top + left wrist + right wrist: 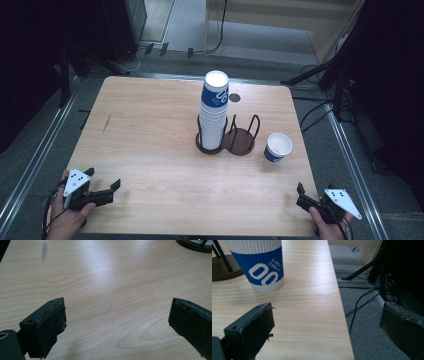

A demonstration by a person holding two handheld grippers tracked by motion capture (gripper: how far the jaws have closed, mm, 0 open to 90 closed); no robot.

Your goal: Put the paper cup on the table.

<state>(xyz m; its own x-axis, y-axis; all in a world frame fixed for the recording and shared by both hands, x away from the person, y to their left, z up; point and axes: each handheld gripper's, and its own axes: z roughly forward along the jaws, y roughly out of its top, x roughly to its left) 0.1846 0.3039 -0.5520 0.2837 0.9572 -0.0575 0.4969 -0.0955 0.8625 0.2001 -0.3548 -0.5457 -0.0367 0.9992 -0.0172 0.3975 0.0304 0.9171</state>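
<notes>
A tall stack of blue-and-white paper cups (214,112) stands in one ring of a dark wire cup holder (243,142); the holder's other ring is empty. A single cup (277,147) of the same kind stands upright to the right of the holder, and looms close in the right gripper view (259,265). My left gripper (104,179) rests at the near left of the table, open, with bare wood between its jaws (117,306). My right gripper (311,195) sits at the near right corner, open (328,312), its right jaw out past the table edge.
The wooden table (150,130) has a small dark mark (106,123) at its left and a round hole (234,97) behind the stack. Cables and stand legs (320,75) lie on the grey floor to the right. The holder's base (197,245) edges into the left gripper view.
</notes>
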